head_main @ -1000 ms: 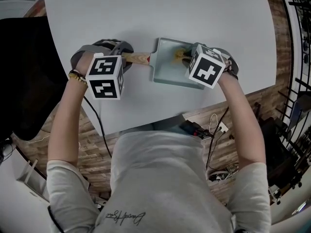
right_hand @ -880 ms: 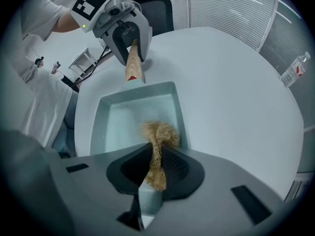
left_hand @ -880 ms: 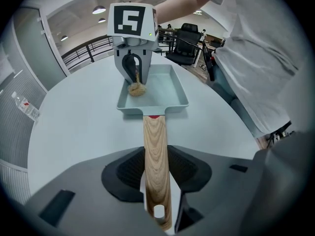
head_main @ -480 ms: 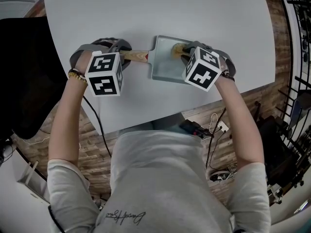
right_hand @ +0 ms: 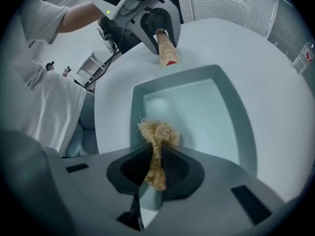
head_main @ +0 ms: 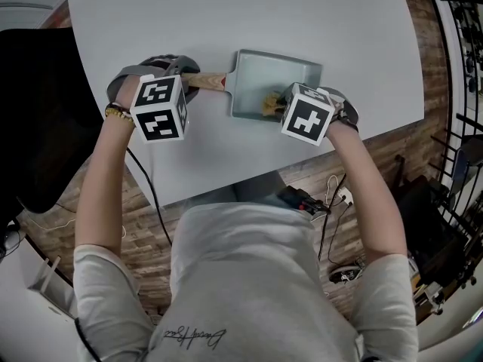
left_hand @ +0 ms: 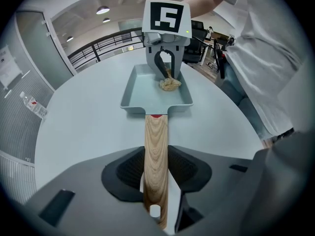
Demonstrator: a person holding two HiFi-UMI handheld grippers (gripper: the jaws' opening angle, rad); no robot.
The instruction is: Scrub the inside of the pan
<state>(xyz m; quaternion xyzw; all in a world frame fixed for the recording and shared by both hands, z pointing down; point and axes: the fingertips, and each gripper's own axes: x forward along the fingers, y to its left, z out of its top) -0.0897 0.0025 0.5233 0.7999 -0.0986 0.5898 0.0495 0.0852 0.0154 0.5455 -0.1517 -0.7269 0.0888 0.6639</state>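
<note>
Pan [head_main: 281, 75] sits upper-centre on the worktop [head_main: 226, 13], left claw [left_hand: 156, 173] clamping its wooden handle [left_hand: 155, 136]. Right claw [right_hand: 156, 168], pinching the scrubber [right_hand: 157, 132], has swept it from the pan's upper edge to its lower edge: scrubbing looks under way.

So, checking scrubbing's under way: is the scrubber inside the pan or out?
Inside: the scrubber, clamped in the right gripper, sits within the walls of the pan.

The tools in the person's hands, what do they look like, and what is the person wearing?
The left tool and the right tool each have a grey body, black ribbed pads and a white cube with black square markers. A black cable hangs from the left one. The person wears a pale short-sleeved T-shirt and a beaded bracelet on the left wrist.
</note>
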